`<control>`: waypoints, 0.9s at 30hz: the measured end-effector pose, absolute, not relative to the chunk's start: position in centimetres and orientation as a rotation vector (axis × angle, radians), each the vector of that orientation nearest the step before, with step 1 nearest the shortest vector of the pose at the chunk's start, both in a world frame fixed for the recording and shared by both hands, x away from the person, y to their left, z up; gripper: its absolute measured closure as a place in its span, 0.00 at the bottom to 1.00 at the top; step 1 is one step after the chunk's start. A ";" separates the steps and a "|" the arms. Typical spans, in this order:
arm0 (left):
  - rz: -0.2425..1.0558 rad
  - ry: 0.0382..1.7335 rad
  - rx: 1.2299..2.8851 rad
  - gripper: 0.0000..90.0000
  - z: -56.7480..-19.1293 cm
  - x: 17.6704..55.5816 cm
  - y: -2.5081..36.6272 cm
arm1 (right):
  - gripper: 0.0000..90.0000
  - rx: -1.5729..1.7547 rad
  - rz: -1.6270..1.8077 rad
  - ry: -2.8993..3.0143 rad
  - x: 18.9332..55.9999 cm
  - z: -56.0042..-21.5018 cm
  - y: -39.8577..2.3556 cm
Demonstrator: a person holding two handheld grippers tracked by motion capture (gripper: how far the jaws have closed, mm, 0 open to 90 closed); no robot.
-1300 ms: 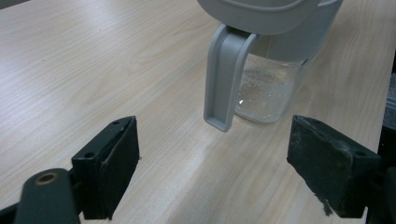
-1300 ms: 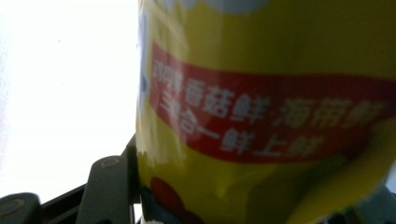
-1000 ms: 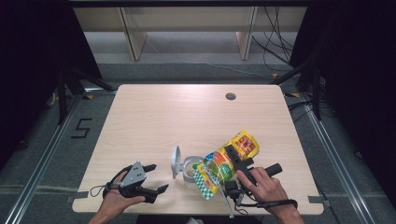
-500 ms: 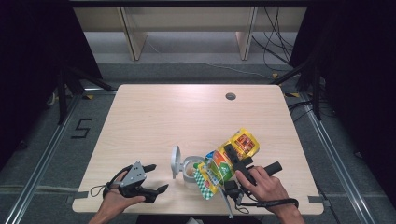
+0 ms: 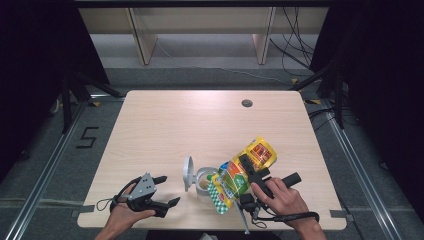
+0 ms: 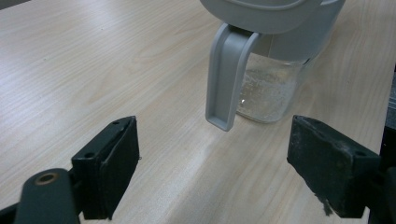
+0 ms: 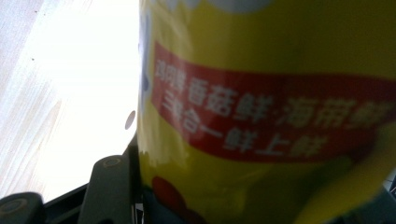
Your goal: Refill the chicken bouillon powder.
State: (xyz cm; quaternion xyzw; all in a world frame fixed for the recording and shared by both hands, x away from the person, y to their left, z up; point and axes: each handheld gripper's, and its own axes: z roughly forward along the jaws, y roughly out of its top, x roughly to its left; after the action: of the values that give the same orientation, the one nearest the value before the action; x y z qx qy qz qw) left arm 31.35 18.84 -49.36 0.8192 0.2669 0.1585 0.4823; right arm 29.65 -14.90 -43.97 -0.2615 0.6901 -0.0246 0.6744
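Observation:
A glass jar stands near the table's front edge with its grey hinged lid swung open to the left. My right gripper is shut on a yellow snack bag, which lies tilted with its lower end over the jar's mouth. Up close the bag shows a red band with white writing, and one black finger sits against its left side. My left gripper rests open on the table left of the jar. Between its wide-apart jaws I see the jar and the lid's grey latch.
The light wooden table has a round cable hole at its far right. Beyond the far edge stands a low shelf with cables on the floor. Dark curtains hang at both sides.

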 end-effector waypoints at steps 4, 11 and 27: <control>0.389 0.635 2.006 0.18 -49.3 31.5 19.0 | 0.49 -0.551 -0.096 1.609 29.4 -43.8 -15.0; 0.383 0.674 1.993 0.18 -49.4 31.4 19.0 | 0.49 -0.546 -0.043 1.574 29.6 -44.1 -15.3; 0.384 0.685 1.983 0.18 -49.5 31.4 19.0 | 0.49 -0.581 -0.087 1.554 29.5 -43.7 -15.5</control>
State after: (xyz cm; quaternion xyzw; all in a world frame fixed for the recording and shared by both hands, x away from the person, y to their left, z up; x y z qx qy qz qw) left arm 31.44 19.03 -49.46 0.8141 0.2813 0.1574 0.4831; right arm 29.46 -15.46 -43.68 -0.2583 0.6906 -0.0388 0.6744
